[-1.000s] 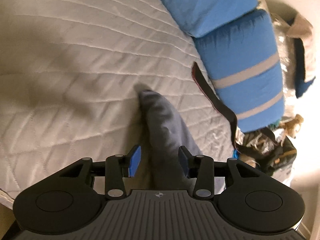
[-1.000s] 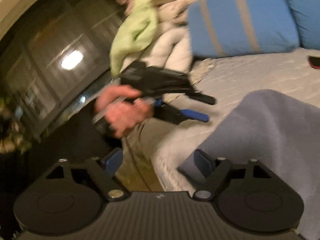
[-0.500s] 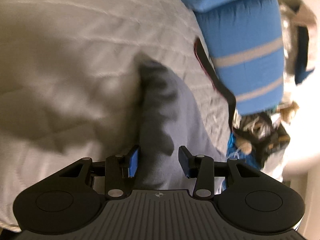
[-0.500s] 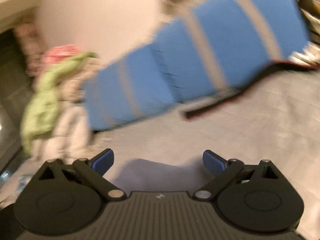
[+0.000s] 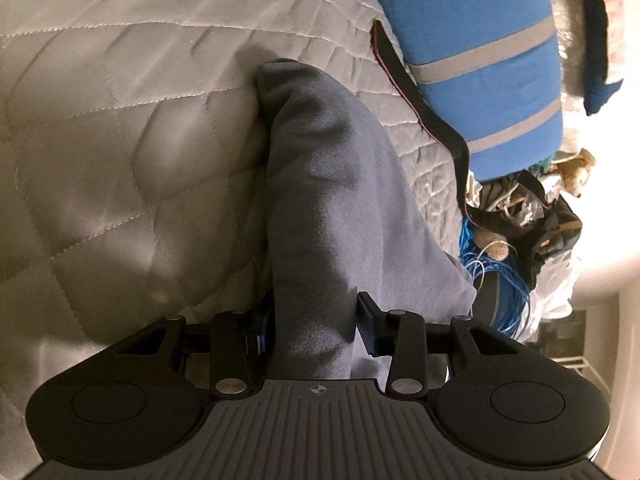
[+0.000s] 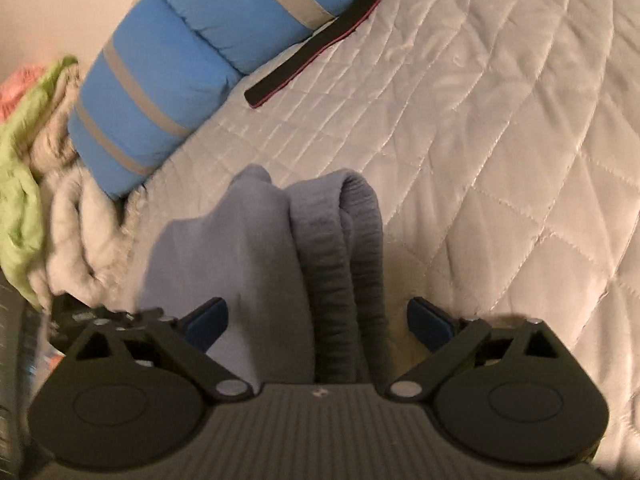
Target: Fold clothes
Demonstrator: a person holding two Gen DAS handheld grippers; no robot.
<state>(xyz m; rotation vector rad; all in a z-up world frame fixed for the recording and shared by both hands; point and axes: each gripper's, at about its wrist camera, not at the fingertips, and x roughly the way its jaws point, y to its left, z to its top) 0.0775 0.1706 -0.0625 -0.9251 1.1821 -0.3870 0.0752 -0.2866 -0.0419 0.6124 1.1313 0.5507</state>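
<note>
Black tongs (image 5: 316, 326), blue pads (image 6: 430, 322), silver screws.

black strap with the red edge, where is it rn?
The black strap lies on the quilted bedspread along the foot of the blue striped cushions, upper middle in the right wrist view; in the left wrist view it runs right of the grey garment.

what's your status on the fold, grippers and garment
Left gripper shut on grey garment. Right gripper open, straddling its ribbed band. Garment bunched on quilt; nothing in the way.
</note>
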